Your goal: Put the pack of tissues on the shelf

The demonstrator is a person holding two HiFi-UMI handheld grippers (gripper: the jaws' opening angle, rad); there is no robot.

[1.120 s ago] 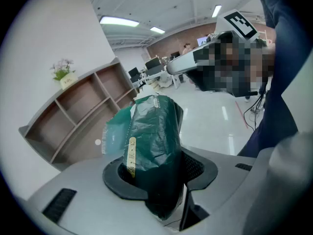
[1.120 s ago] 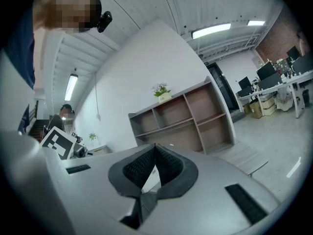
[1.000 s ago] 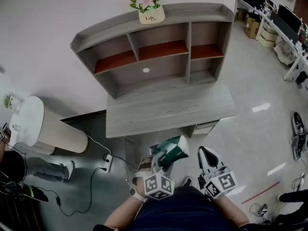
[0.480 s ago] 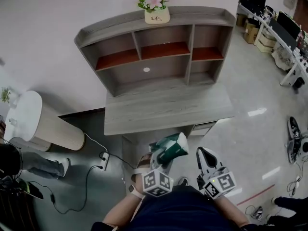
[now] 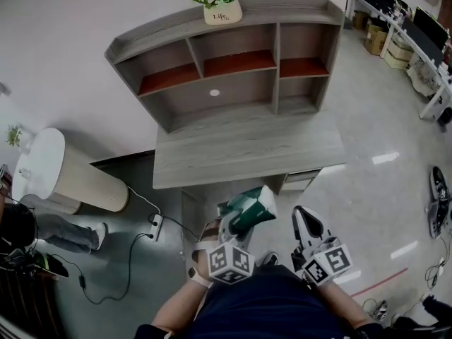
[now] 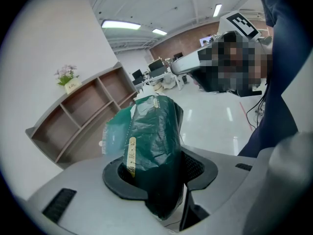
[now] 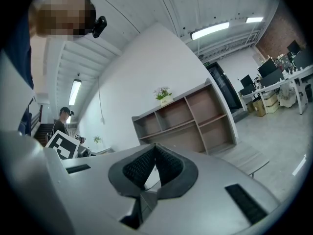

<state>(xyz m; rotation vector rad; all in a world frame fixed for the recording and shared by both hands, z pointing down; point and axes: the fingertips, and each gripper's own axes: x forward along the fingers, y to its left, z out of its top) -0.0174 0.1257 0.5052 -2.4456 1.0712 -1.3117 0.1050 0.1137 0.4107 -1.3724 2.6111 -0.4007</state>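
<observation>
A green plastic pack of tissues (image 5: 250,208) sticks up from my left gripper (image 5: 233,226), whose pads are shut on its lower end; in the left gripper view the pack (image 6: 152,133) fills the jaws of that gripper (image 6: 159,173). The grey wooden shelf (image 5: 233,58) with several red-floored compartments stands on a desk (image 5: 247,154) ahead of me; it also shows as the shelf (image 6: 83,111) and the shelf (image 7: 190,116) in the gripper views. My right gripper (image 5: 305,221) hangs beside the left one, shut and holding nothing, as the right gripper (image 7: 155,153) view confirms.
A flower pot (image 5: 220,9) sits on the shelf's top. A white round-topped cabinet (image 5: 49,175) stands left of the desk. A power strip (image 5: 155,224) and cable lie on the floor. A person (image 5: 21,235) is at far left, office desks (image 5: 417,41) far right.
The left gripper with the tissue pack has come slightly nearer the desk's front edge. The right gripper stays beside it, still shut.
</observation>
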